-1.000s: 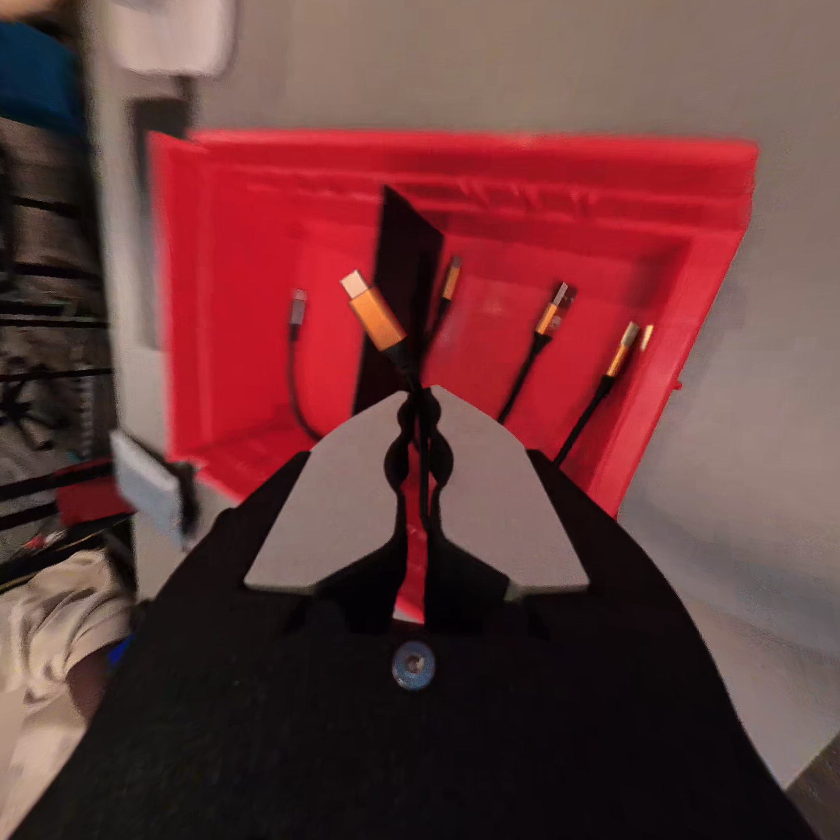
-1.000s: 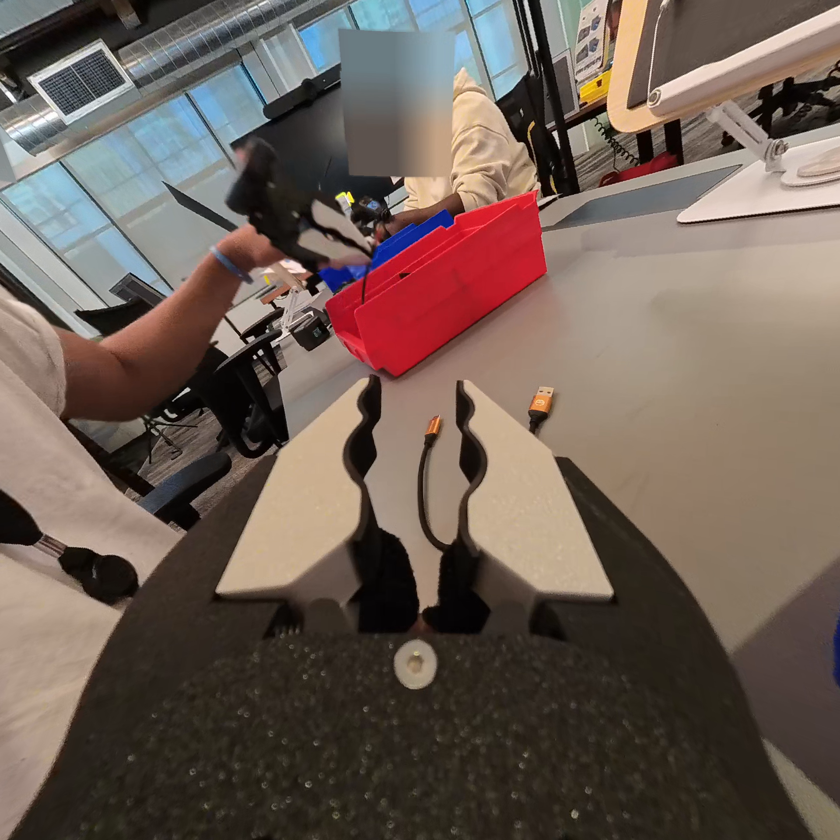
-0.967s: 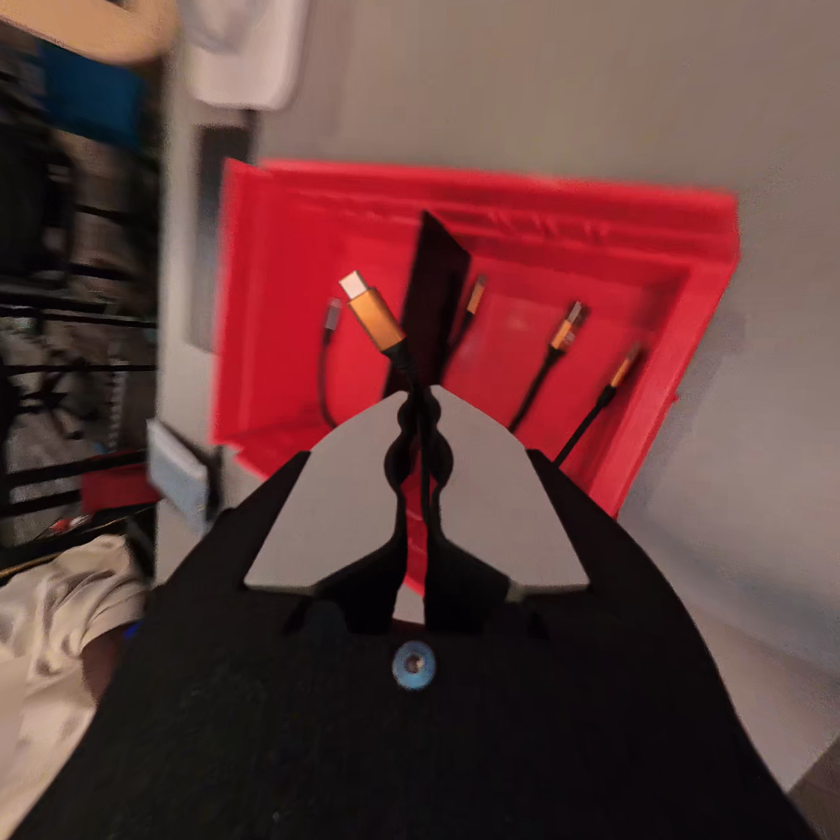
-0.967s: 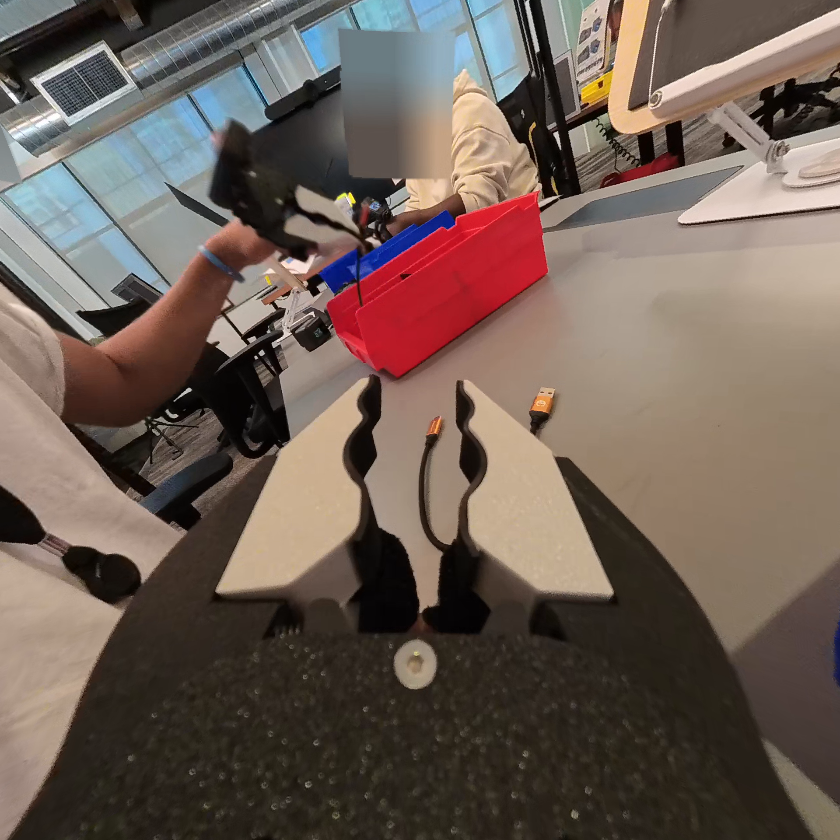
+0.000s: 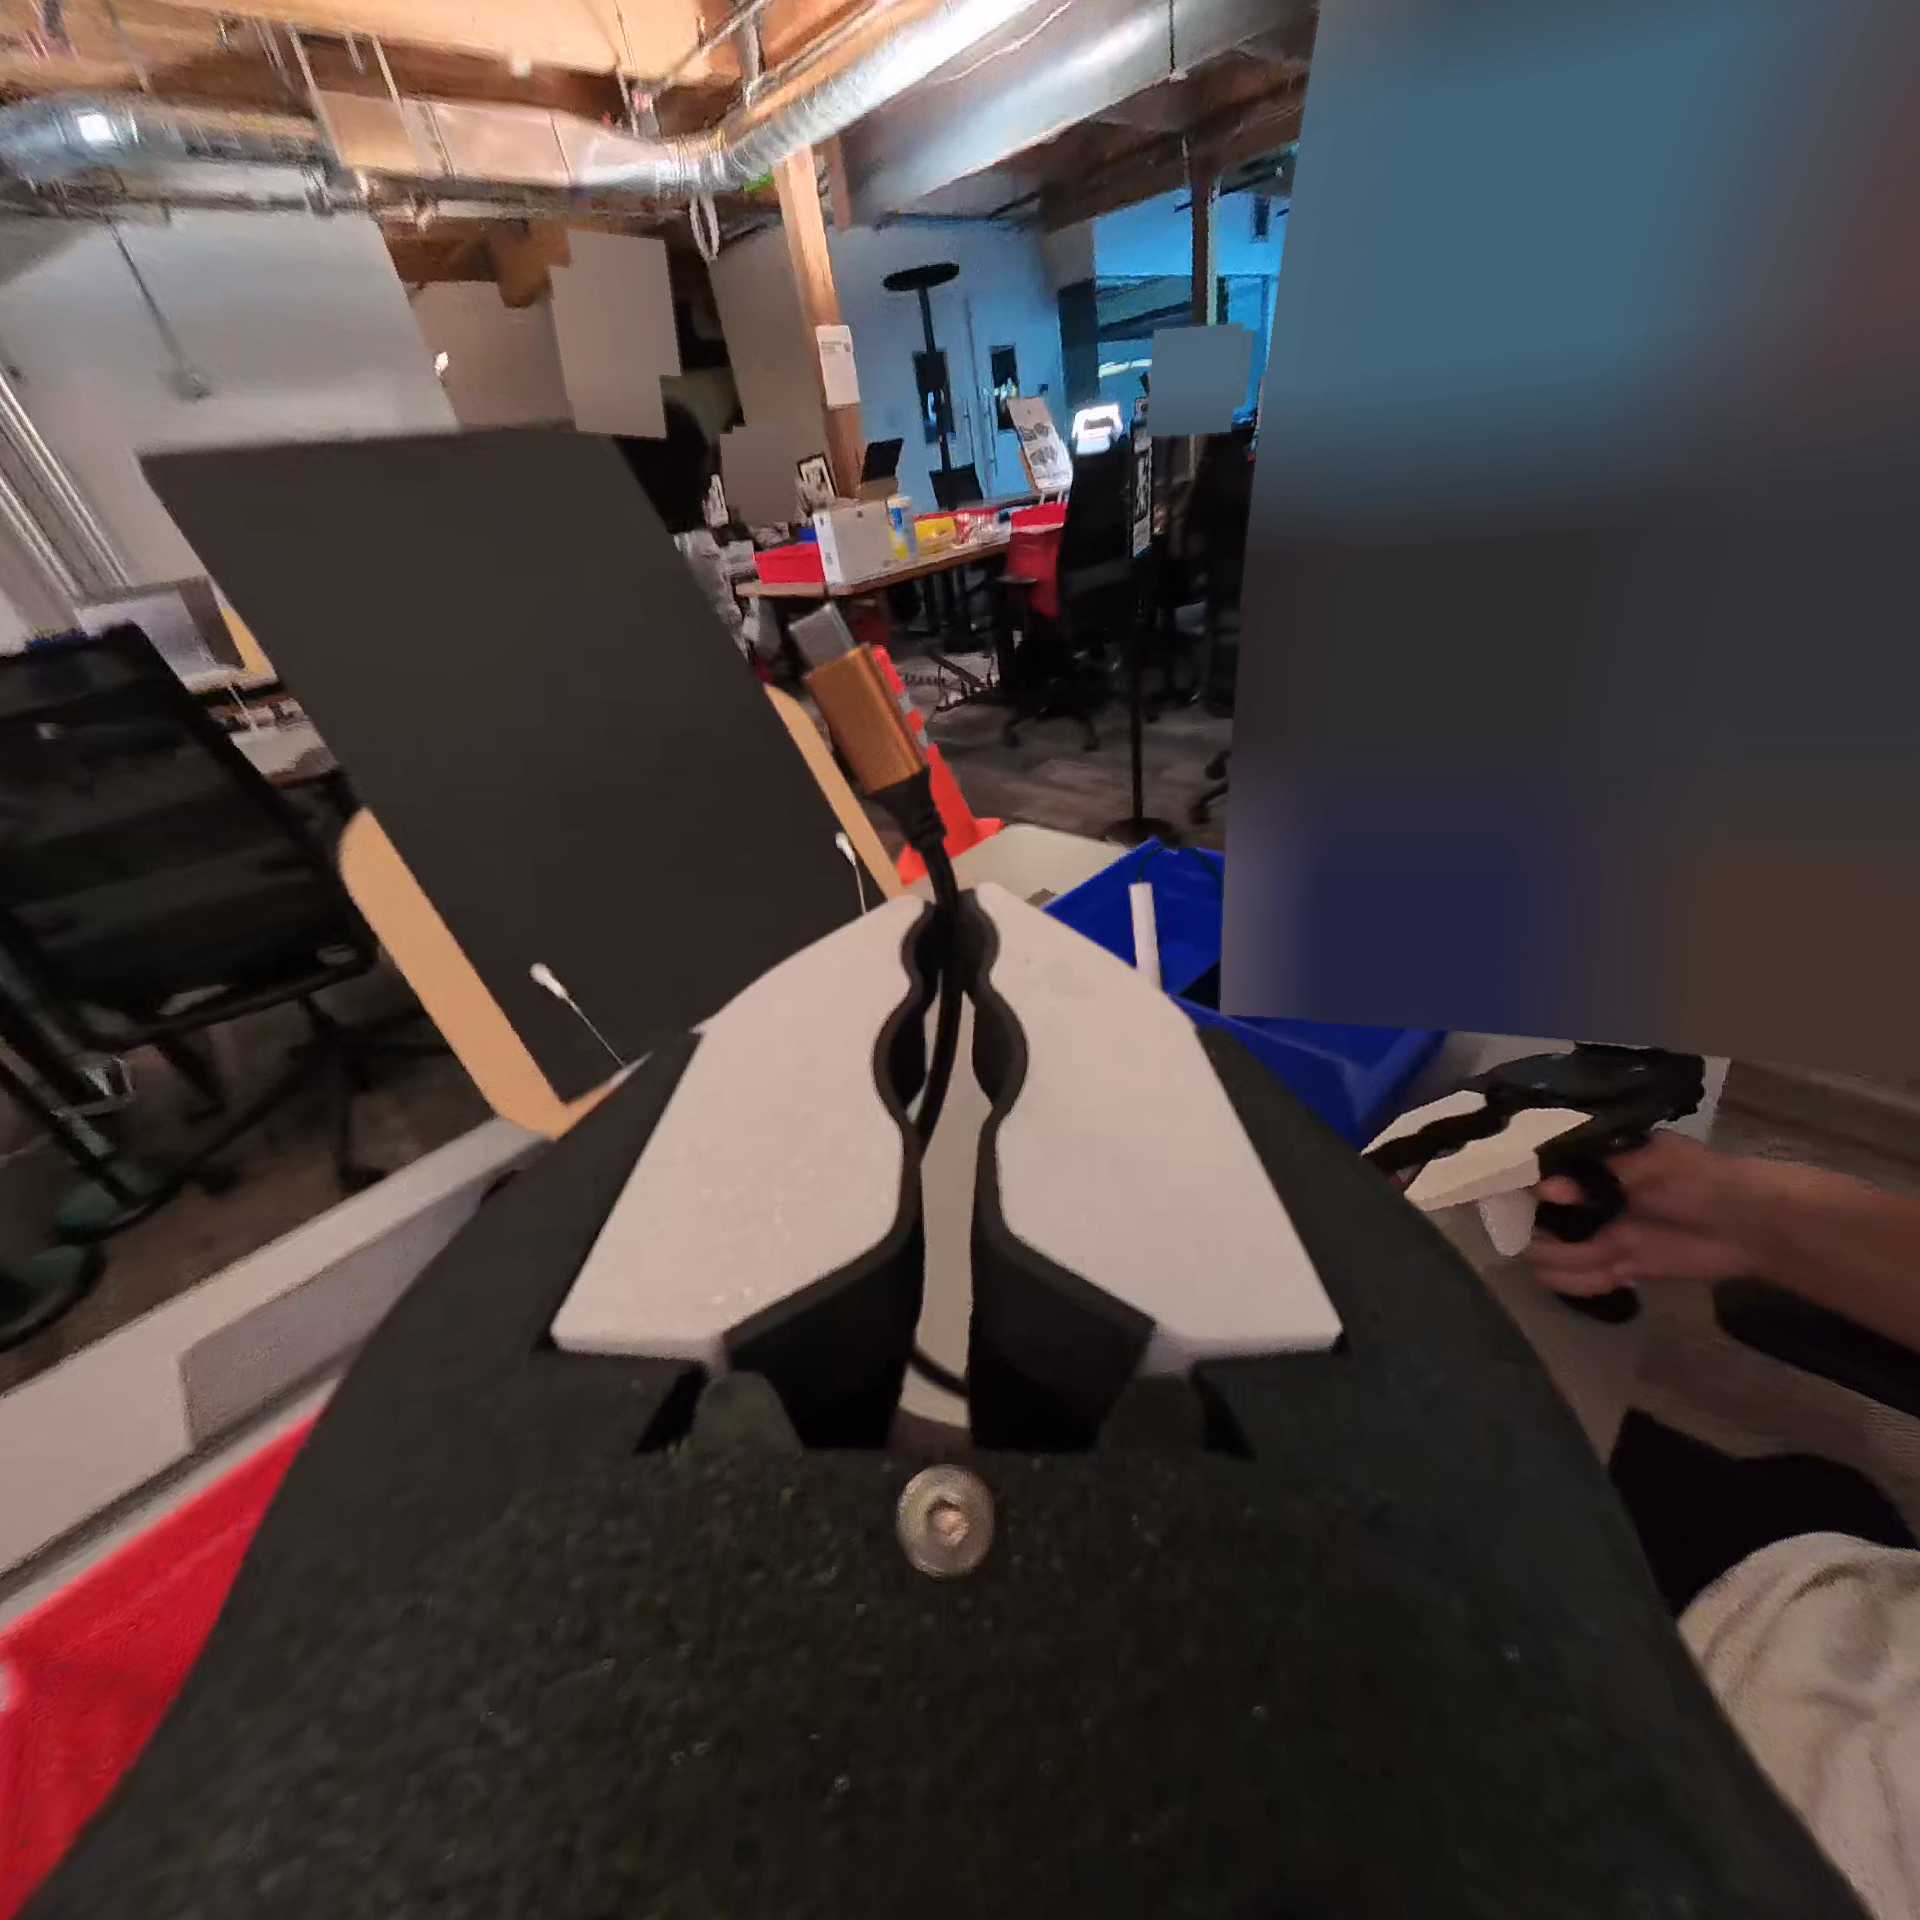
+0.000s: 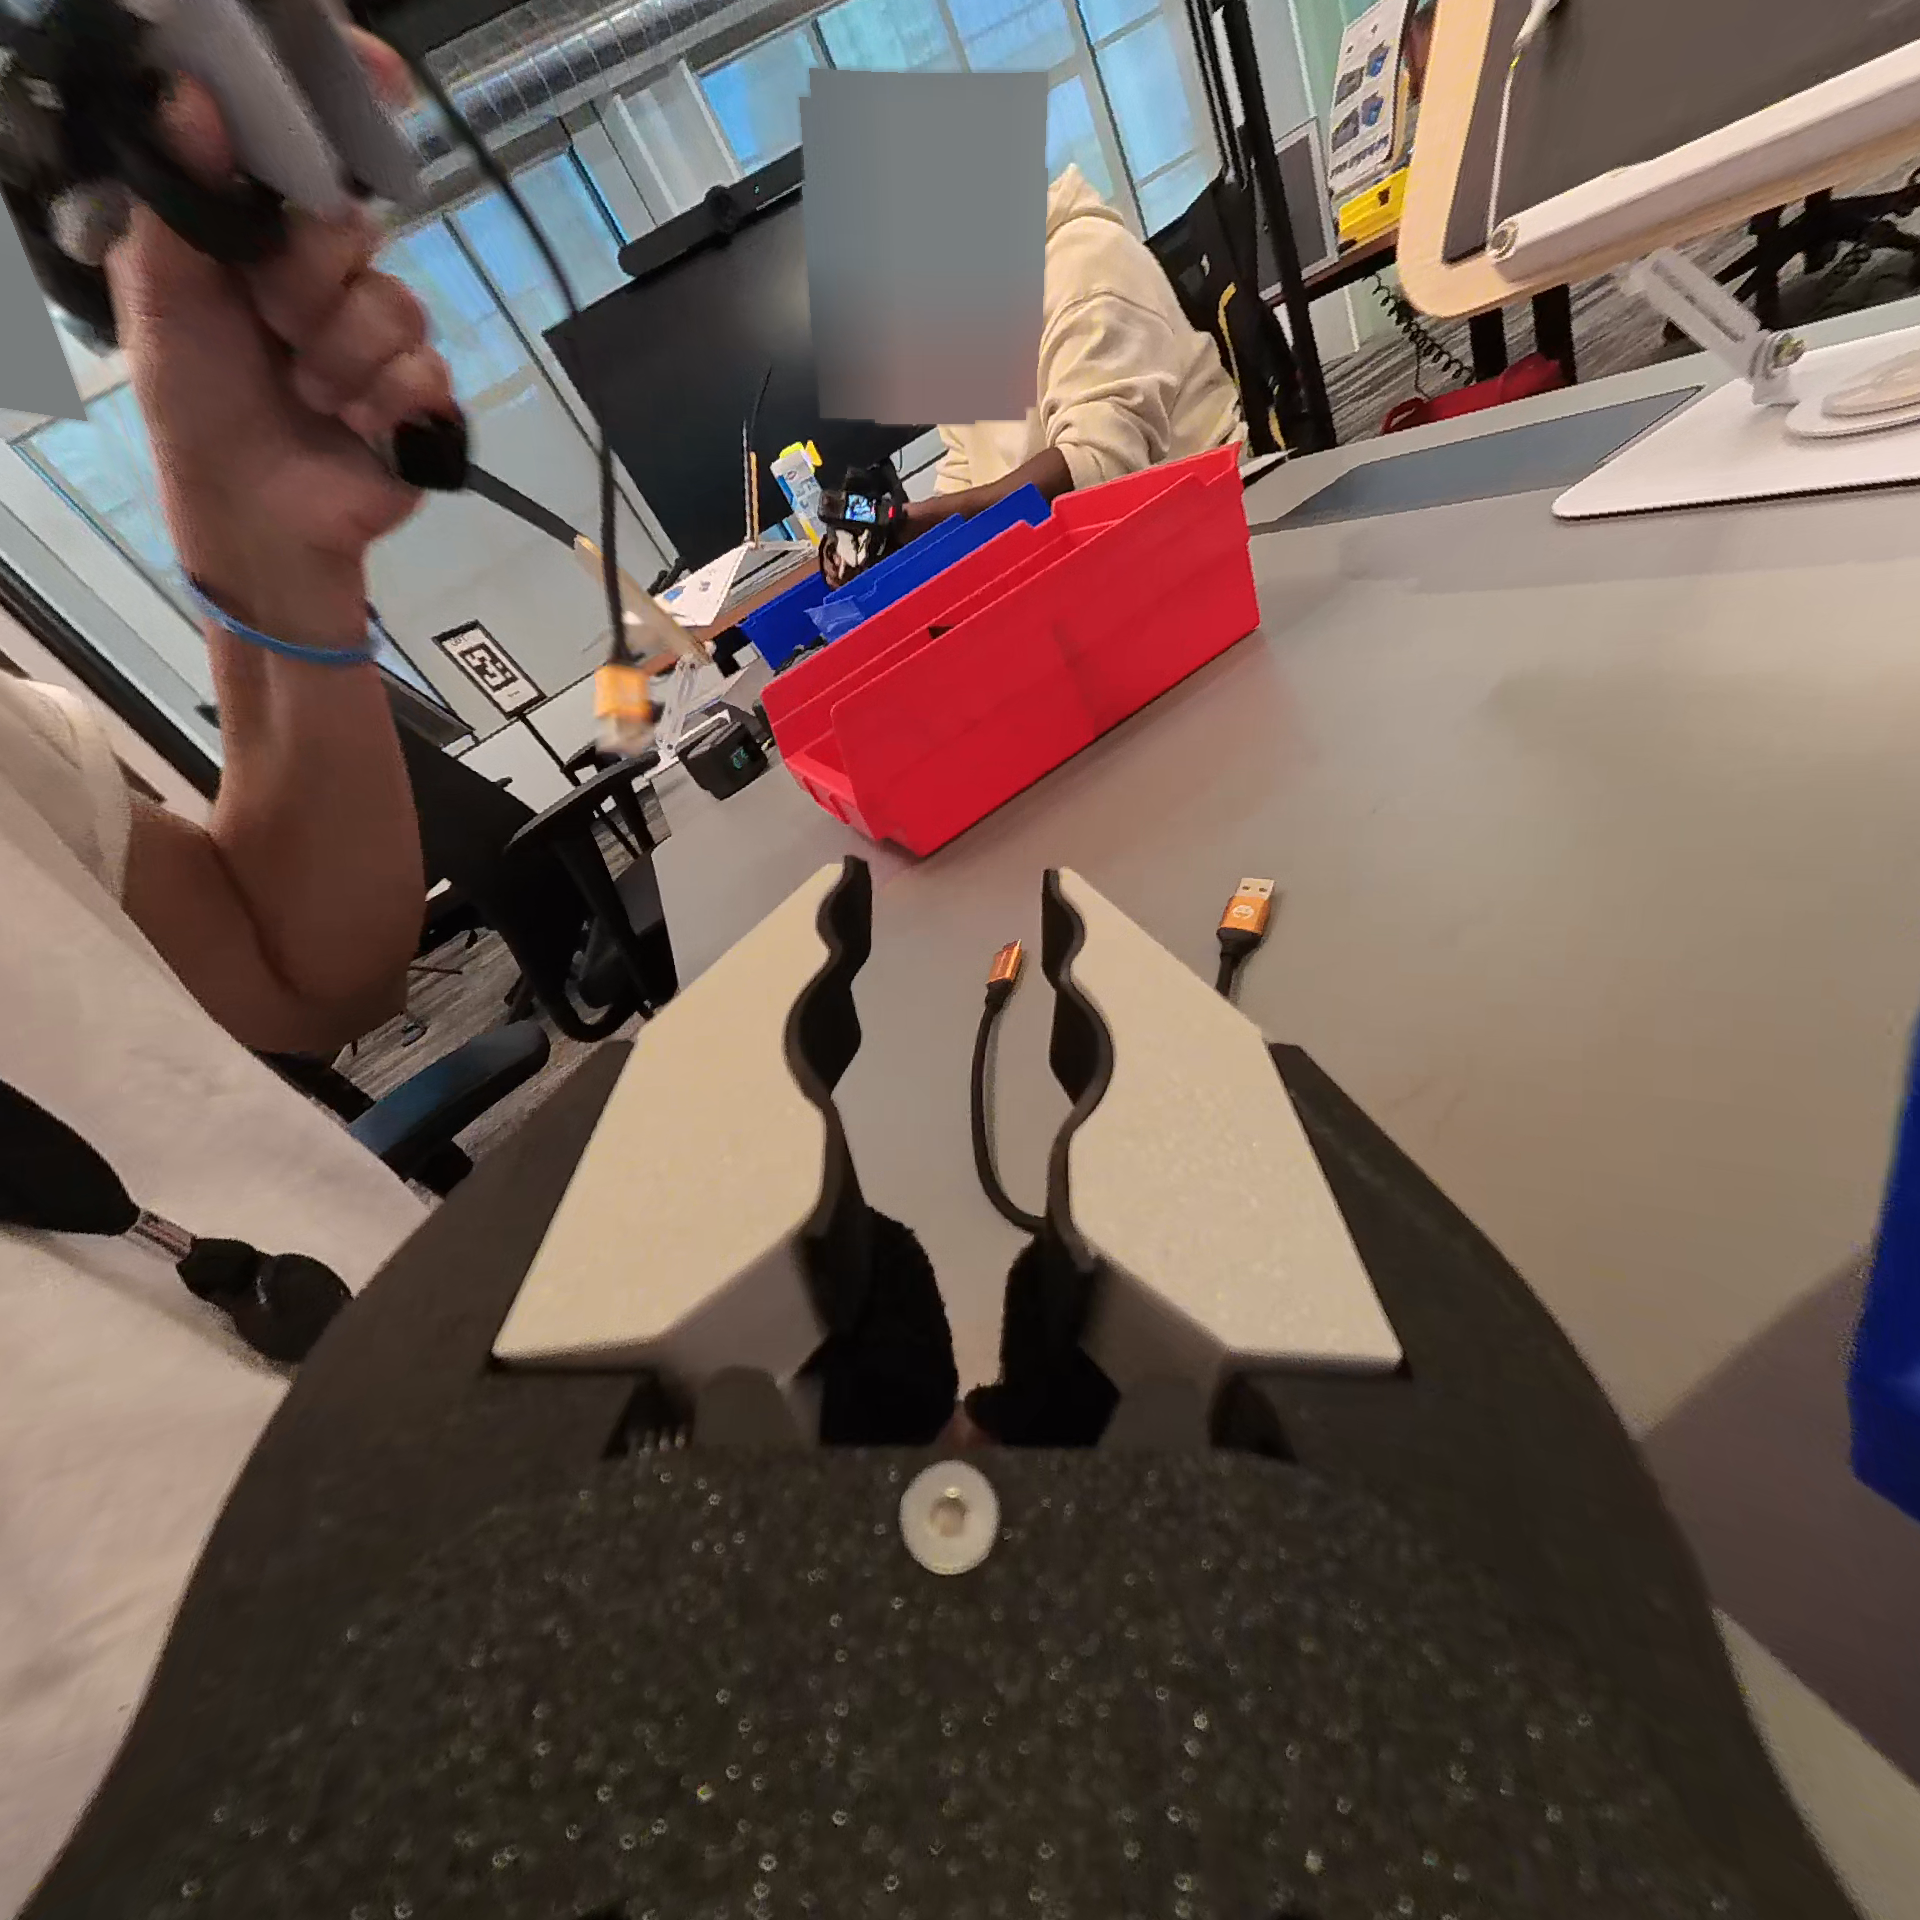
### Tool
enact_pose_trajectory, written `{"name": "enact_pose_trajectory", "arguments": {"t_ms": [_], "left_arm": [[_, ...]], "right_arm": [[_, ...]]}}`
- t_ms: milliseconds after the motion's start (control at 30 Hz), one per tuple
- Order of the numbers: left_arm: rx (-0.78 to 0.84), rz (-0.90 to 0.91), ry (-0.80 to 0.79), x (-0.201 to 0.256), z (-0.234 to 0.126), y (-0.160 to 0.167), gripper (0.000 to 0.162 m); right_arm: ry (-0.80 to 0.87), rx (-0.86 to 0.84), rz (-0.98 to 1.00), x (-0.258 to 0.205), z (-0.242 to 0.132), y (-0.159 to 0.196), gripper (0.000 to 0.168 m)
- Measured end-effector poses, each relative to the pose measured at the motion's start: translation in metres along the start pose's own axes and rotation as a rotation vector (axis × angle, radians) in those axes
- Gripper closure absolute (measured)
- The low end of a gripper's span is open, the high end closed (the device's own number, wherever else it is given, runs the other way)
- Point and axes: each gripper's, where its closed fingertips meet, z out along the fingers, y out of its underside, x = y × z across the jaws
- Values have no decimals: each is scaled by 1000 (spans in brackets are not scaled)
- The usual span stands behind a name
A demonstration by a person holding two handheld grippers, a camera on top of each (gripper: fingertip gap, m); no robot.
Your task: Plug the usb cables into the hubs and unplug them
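Note:
My left gripper (image 5: 951, 904) is shut on a black cable with an orange plug (image 5: 860, 717), held high in the air; the plug sticks up past the fingertips. In the right wrist view that gripper (image 6: 260, 114) is raised at top left, and the cable's other orange plug (image 6: 621, 694) dangles below it. My right gripper (image 6: 951, 894) is open and empty, low over the grey table (image 6: 1507, 831). A second black cable lies on the table; its small orange plug (image 6: 1005, 964) is between my right fingers and its larger plug (image 6: 1245, 914) just right of them.
A red bin (image 6: 1039, 665) stands on the table ahead of the right gripper, with a blue bin (image 6: 894, 566) behind it. A person in a cream top sits beyond them. A white monitor stand (image 6: 1766, 416) is far right. Office chairs stand left of the table. Some 35 centimeters of space lies between my two pairs of fingers.
My left gripper has lifted away from over the red bin and swung up and back, carrying the cable. The right gripper has stayed in place, open over the cable on the table.

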Motion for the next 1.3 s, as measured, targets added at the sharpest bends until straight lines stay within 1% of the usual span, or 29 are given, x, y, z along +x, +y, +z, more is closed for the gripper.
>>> {"name": "enact_pose_trajectory", "arguments": {"t_ms": [67,100,167,233,300,333,367,433,533,567,633,667,700,767,867,933,967,1033,1133,1200,1300], "left_arm": [[-24,-120,0,0,20,33,160],[-49,-202,1,2,32,57,159],[-149,-322,-39,3,54,118,160],[-296,-317,-131,4,66,189,160],[-450,-239,-205,7,67,251,159],[-502,-224,-218,11,64,272,159],[-537,-235,-209,19,62,285,159],[-591,-263,-172,36,56,296,159],[-652,-270,-159,46,46,303,159],[-672,-286,-134,50,43,305,156],[-683,-320,-93,55,38,305,140],[-677,-322,-70,56,35,302,136],[-669,-309,-62,54,31,298,136],[-643,-232,-43,45,21,286,135],[-612,8,-88,-3,-5,257,138],[-713,144,0,-31,-30,254,141],[-779,201,47,-46,-43,258,142],[-928,303,185,-71,-67,276,142],[-1131,474,298,-108,-83,313,142],[-1245,549,371,-120,-84,337,140],[-1298,559,464,-119,-75,358,140]], "right_arm": [[-4,-11,-6,-2,1,2,137],[-4,-16,-9,-2,2,3,137],[-3,-24,-15,-3,2,5,137],[1,-24,-17,-3,1,5,137],[6,-19,-15,-2,-1,4,137],[8,-16,-13,-1,-1,3,137],[10,-14,-11,0,-2,3,137],[15,-11,-7,1,-3,2,137],[8,-11,-1,1,-2,2,137],[5,-14,0,0,-2,3,137],[0,-24,-2,-1,0,5,137],[-1,-29,-4,-2,1,6,137],[-1,-34,-7,-2,1,7,137],[2,-39,-12,-2,1,8,137],[7,-32,-10,-1,-1,7,137],[2,-24,0,-1,0,5,137],[-2,-22,6,-1,0,5,137],[-12,-21,13,-3,2,5,137],[-18,-37,5,-5,7,8,137],[-17,-50,-6,-7,10,11,137],[-11,-61,-18,-9,12,13,137]]}}
